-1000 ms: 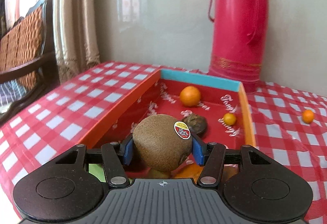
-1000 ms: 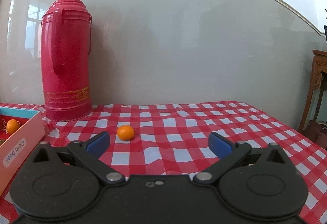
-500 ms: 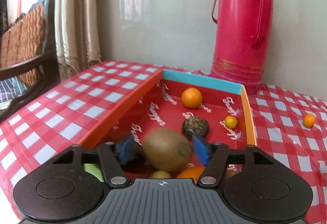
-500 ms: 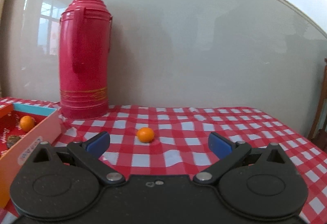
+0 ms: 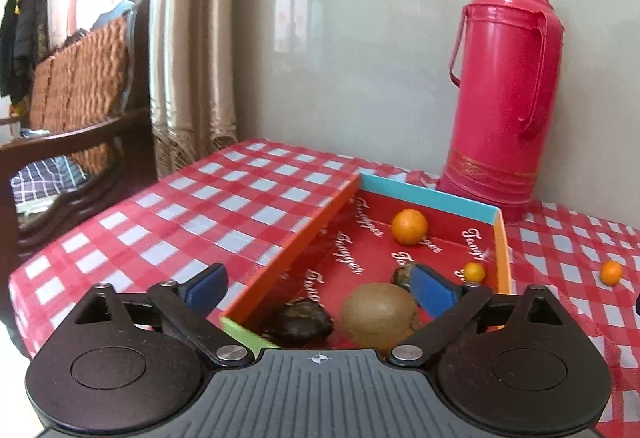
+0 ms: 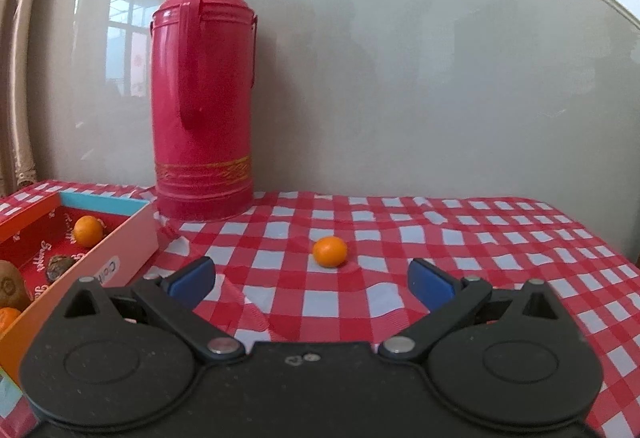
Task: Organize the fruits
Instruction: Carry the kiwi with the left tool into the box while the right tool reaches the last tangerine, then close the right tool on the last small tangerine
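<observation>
A brown kiwi (image 5: 379, 314) lies in the red-lined box (image 5: 292, 242) near its front end, beside a dark wrinkled fruit (image 5: 303, 321). Farther in lie an orange (image 5: 409, 227), a small orange fruit (image 5: 474, 271) and another dark fruit (image 5: 402, 275). My left gripper (image 5: 318, 284) is open and empty above the box's near end. One small orange fruit (image 6: 329, 251) lies alone on the checkered cloth, also in the left wrist view (image 5: 612, 272). My right gripper (image 6: 311, 278) is open and empty, just short of that fruit. The box (image 6: 132, 234) shows at its left.
A tall red thermos (image 6: 202, 94) stands against the wall behind the box, also in the left wrist view (image 5: 500, 94). A wooden chair with a woven back (image 5: 76, 94) and a curtain (image 5: 192, 38) are off the table's left side. The table's right edge (image 6: 600, 238) is near.
My left gripper opened and dropped the kiwi into the box, then pulled back and up. My right gripper swung left toward the lone small orange fruit.
</observation>
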A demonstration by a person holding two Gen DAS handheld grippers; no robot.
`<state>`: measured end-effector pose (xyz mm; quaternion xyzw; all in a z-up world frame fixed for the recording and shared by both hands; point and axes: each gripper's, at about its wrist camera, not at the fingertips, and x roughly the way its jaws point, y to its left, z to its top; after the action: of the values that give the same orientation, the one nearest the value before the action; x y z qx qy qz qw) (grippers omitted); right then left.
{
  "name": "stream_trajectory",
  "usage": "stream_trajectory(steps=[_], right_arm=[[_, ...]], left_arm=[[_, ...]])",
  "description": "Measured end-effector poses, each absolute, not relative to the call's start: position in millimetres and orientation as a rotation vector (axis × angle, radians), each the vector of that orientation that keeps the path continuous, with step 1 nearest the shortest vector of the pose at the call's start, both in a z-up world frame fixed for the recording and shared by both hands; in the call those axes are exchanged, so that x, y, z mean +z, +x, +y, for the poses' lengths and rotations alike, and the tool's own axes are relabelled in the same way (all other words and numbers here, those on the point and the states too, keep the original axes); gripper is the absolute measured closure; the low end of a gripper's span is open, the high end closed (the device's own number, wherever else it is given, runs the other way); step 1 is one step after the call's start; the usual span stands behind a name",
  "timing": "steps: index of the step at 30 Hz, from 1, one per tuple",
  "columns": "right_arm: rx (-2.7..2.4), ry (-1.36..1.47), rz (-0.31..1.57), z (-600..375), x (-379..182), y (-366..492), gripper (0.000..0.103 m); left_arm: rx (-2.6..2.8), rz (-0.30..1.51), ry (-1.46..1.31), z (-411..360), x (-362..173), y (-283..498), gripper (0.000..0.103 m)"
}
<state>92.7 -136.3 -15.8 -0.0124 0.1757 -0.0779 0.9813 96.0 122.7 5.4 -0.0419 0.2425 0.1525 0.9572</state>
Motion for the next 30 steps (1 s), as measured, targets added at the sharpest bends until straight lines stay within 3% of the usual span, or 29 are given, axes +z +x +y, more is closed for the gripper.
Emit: stream_trajectory(steps=[23,27,29,30], right_arm=[[-0.072,-0.034,0.445,-158,-17,125,0.006],[-0.044,0.005,0.483,-165,-16,146,0.011],[-0.038,0.023,0.511,-168,-17,159,0.016],[-0.035,0.034,0.524,-170,-17,167,0.025]], left_arm=[[0.403,0.438,-0.108,154,-16,40,0.0],[0.441,0.429,-0.152,164,-18,38,0.0],[0.457,0.433,-0.17,169,-19,37,0.0],[0.467,0.434,-0.173,171,-20,37,0.0]])
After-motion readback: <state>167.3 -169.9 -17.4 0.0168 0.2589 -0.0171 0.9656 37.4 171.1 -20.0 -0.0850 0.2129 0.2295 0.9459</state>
